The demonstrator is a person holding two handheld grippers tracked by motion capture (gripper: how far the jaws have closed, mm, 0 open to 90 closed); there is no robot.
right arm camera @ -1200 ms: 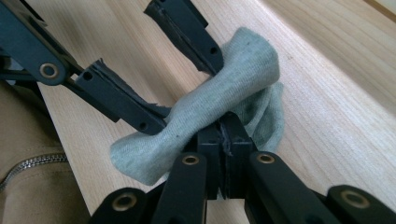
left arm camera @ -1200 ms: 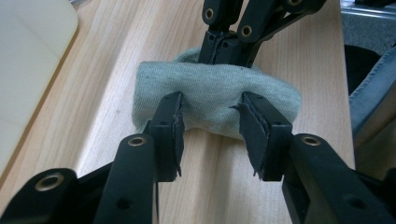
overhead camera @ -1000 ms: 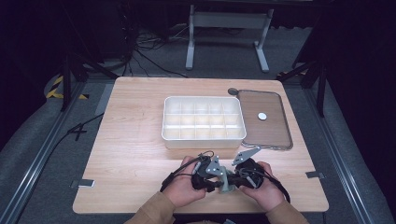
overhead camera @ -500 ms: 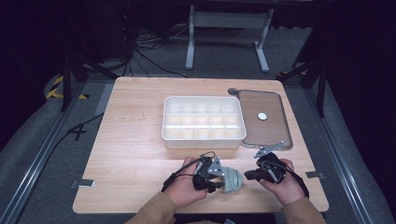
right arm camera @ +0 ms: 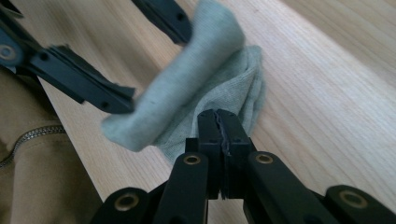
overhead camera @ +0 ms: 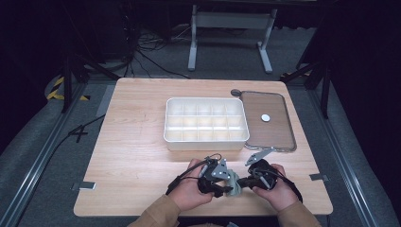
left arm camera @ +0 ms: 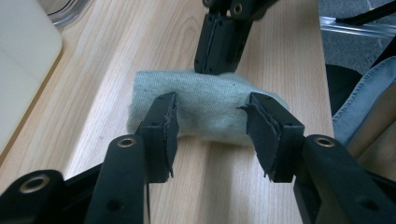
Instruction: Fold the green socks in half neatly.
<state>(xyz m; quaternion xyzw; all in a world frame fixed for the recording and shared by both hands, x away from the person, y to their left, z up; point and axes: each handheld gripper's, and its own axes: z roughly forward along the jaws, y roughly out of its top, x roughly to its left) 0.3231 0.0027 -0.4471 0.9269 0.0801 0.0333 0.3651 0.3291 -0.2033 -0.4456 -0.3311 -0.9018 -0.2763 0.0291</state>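
Near the table's front edge, right gripper (right arm camera: 219, 122) jaws pinch the cloth (right arm camera: 196, 74).

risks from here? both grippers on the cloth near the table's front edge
1. The right gripper is shut on only a thin edge of the cloth; a pull may slip it free.
2. The left gripper has just been opening, its jaws either side of the cloth roll, pads seemingly loose; the roll could unfold or sag onto the table.
3. The two grippers work very close together; the jaws may knock into each other.
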